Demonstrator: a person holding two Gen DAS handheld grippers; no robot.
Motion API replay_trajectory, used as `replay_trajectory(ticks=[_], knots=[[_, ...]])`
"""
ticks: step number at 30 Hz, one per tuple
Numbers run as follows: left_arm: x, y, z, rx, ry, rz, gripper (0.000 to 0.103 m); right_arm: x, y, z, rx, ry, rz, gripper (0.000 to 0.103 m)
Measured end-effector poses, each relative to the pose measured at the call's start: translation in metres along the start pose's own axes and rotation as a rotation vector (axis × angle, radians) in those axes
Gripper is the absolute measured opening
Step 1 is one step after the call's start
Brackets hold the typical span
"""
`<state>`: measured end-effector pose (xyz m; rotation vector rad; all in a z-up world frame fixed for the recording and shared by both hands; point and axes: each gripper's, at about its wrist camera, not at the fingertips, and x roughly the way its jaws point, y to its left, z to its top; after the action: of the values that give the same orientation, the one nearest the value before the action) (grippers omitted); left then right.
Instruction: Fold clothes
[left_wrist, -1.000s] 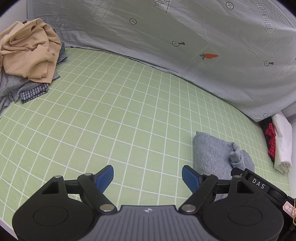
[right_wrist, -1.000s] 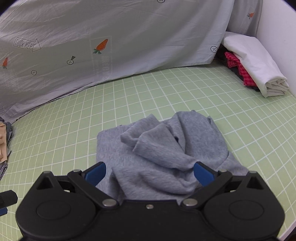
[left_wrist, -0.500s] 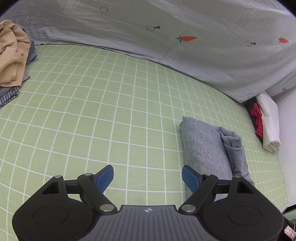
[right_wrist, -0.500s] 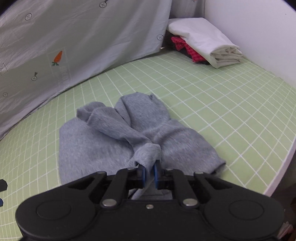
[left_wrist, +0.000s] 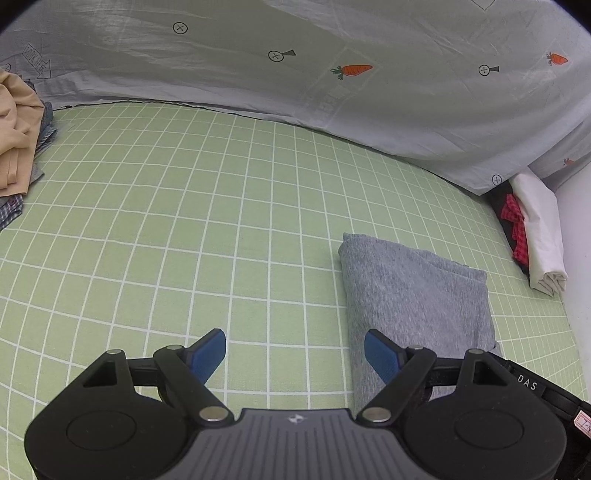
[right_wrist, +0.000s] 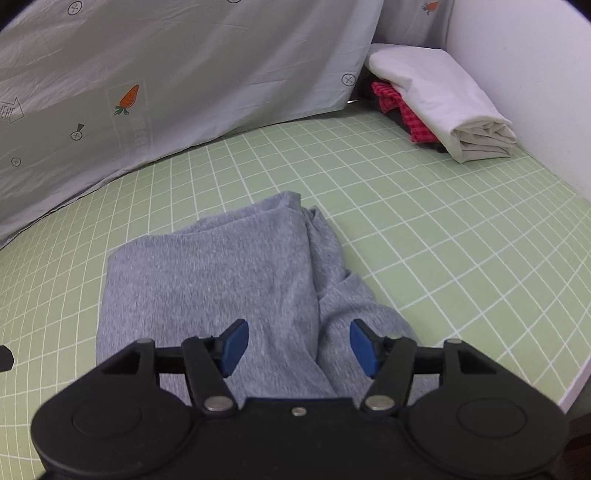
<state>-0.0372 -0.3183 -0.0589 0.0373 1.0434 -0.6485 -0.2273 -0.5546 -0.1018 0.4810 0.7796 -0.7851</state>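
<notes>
The right tool (right_wrist: 298, 342) is opening above the folded grey garment (right_wrist: 221, 273), gripping nothing; the left tool (left_wrist: 295, 350) hangs wide over the green checked sheet (left_wrist: 184, 221).

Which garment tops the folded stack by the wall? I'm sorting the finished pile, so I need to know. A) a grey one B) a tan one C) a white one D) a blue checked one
C: in the right wrist view a white folded garment lies on top of a red checked piece beside the wall; the grey garment lies apart, out on the green grid sheet.
</notes>
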Motion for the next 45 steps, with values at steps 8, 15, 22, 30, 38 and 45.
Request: replay_trajectory(ticks=[8,15,22,30,38,45], knots=[[0.028,-0.026,0.01,-0.003,0.042,0.049,0.083,0.055,-0.01,0.011,-0.052,0.118,0.073,0.05],[0.065,-0.059,0.01,0.026,0.105,0.045,0.083,0.036,-0.01,0.029,-0.219,0.032,0.164,0.004],[0.079,-0.096,-0.002,0.109,0.126,-0.011,0.085,0.006,-0.018,0.058,-0.347,-0.116,0.141,0.004],[0.098,-0.104,-0.014,0.099,0.182,-0.039,0.091,0.072,-0.063,0.033,-0.114,0.173,0.16,0.077],[0.116,-0.105,-0.012,0.047,0.229,-0.074,0.091,0.08,-0.056,0.02,-0.087,0.203,0.193,0.084],[0.123,-0.106,-0.012,-0.017,0.255,-0.163,0.049,0.071,-0.043,0.023,-0.117,0.201,0.229,0.023]])
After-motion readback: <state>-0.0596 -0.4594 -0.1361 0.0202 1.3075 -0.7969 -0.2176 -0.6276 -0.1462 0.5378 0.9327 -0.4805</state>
